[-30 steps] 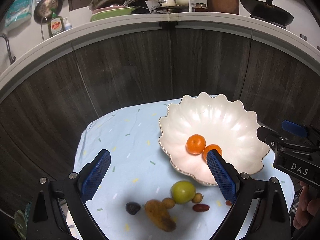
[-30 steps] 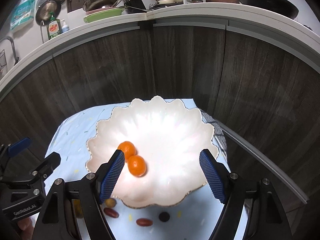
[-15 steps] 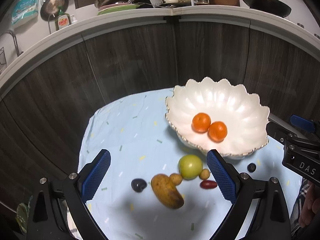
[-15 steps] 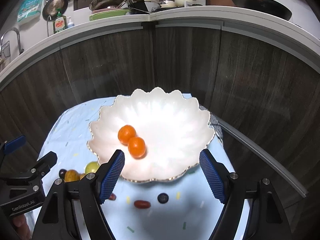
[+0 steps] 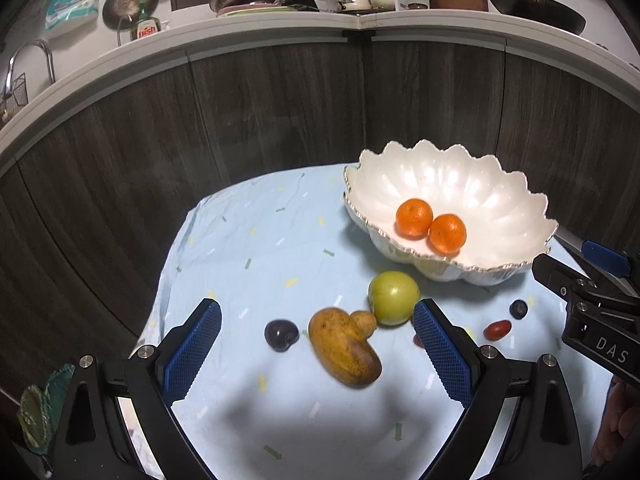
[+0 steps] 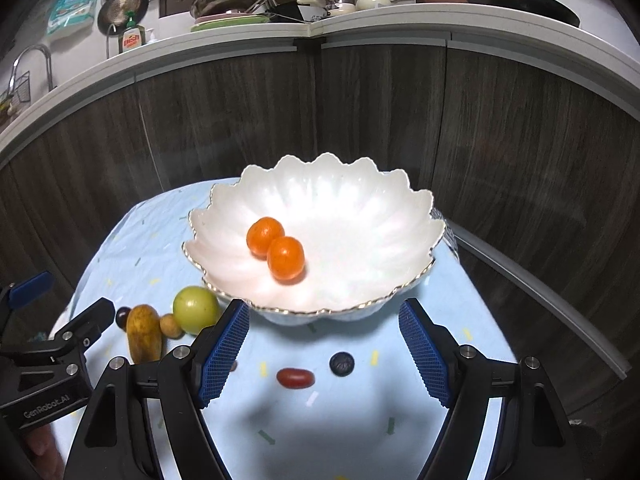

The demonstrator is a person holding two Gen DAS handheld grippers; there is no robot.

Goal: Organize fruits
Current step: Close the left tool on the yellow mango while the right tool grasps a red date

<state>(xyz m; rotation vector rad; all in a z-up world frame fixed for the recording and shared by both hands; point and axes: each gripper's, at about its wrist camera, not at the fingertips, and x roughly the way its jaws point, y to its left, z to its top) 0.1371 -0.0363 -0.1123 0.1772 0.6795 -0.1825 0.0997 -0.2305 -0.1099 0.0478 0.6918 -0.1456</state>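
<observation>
**Inspector:** Fruit positions, please.

**Assistant:** 2 round orange mandarins (image 6: pixel 275 247) lie touching each other inside the white scalloped ceramic bowl with a gilt rim (image 6: pixel 360 208), left of its centre. The bowl stands on the pale blue speckled tablecloth (image 5: pixel 256 248).

**Inspector:** And outside the bowl?

**Assistant:** A round green apple-like fruit (image 5: pixel 393 298) sits just beside the bowl's near wall. A small tan round fruit (image 5: pixel 363 322) touches it, and an elongated yellow-brown fruit with a dark patch (image 5: pixel 344 346) lies against that one. A dark purple round fruit (image 5: pixel 281 335) rests just to its left, apart. Further right on the cloth are an oval red fruit (image 6: pixel 295 377) and a small dark blue berry (image 6: pixel 341 363), near each other but not touching. Another reddish item peeks from behind a blue pad in both views; I cannot identify it.

**Inspector:** Tongs?

**Assistant:** The left gripper (image 5: pixel 316 354) has its blue ribbed pads spread wide, holding nothing, raised over the yellow-brown fruit. The right gripper (image 6: pixel 324 354) is likewise spread wide and empty, over the red fruit and the berry, in front of the bowl.

**Inspector:** Surroundings?

**Assistant:** Dark wood-grain cabinet fronts (image 6: pixel 380 112) behind the cloth, under a white countertop (image 5: pixel 280 26) carrying pans and dishes.
</observation>
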